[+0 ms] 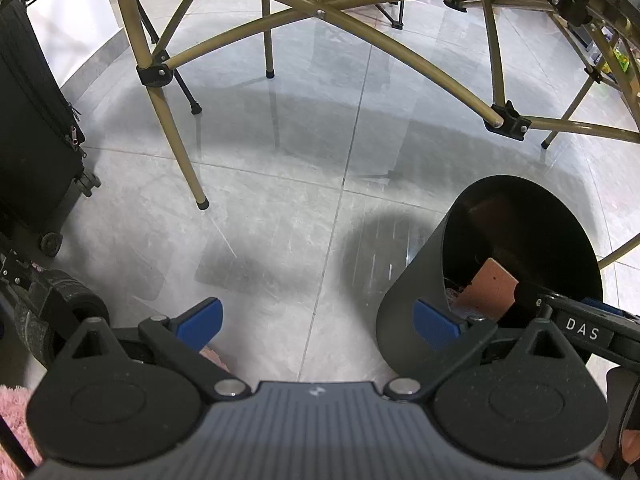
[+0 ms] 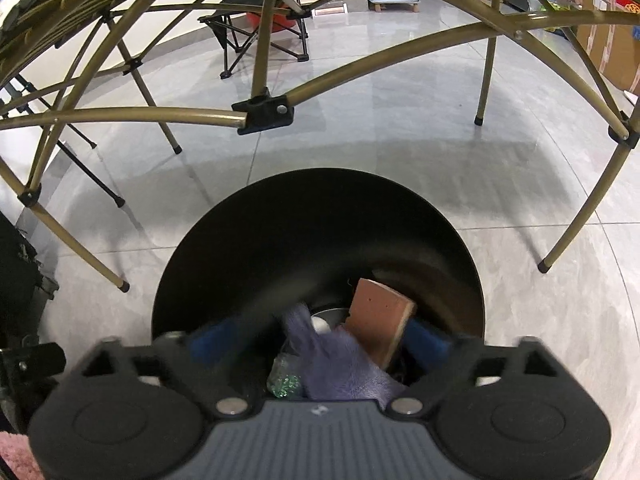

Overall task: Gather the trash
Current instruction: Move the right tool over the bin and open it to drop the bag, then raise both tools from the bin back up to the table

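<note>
Both views bright, even indoor light from above; glossy grey floor (image 1: 320,208) shows soft reflections and broad soft shadows under the table frame (image 1: 360,28) and left of the black bin (image 1: 416,280). Strong fisheye bend, frame tubes curve hard near edges, corners go dark. Left wrist view sharp; right wrist view has motion blur on the right gripper (image 2: 320,340) fingers, bin interior very dark.

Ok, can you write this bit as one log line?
right gripper: open over black bin | purple cloth: inside bin | left gripper: open, empty
</note>
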The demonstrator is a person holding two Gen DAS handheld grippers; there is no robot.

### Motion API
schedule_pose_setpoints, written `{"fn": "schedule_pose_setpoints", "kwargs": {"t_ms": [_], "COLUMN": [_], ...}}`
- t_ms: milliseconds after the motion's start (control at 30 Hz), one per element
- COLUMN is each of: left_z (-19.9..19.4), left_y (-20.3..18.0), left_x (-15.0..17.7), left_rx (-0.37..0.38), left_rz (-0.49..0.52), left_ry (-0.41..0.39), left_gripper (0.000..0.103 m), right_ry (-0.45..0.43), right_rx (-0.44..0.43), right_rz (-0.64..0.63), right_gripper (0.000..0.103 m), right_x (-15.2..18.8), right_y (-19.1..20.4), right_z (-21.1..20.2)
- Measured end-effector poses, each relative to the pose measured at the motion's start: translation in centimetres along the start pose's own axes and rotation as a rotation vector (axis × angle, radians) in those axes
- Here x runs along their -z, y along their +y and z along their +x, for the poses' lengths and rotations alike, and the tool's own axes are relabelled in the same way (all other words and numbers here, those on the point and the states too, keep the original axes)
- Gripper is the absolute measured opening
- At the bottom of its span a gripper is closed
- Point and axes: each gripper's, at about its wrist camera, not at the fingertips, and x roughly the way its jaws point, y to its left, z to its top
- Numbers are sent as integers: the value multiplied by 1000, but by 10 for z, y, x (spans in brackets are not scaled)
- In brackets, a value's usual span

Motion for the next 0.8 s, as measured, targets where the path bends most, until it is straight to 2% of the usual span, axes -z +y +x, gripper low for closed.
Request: {"fn": "schedule_pose_setpoints", "kwargs": {"t_ms": [367, 800], "left_z": [0, -1], "left_y": [-1, -5], "left_x": [1, 2], "left_rx": [1, 3], "left_rz": [1, 7], "left_ry": [1, -5], "left_gripper": [103, 103], "right_ry": [26, 23], "right_rx": [-13, -10], "right_rz": [11, 23], "right_gripper": [103, 103], "right_x": [0, 0], "right_y": [-3, -5], "right_z": [2, 1]}}
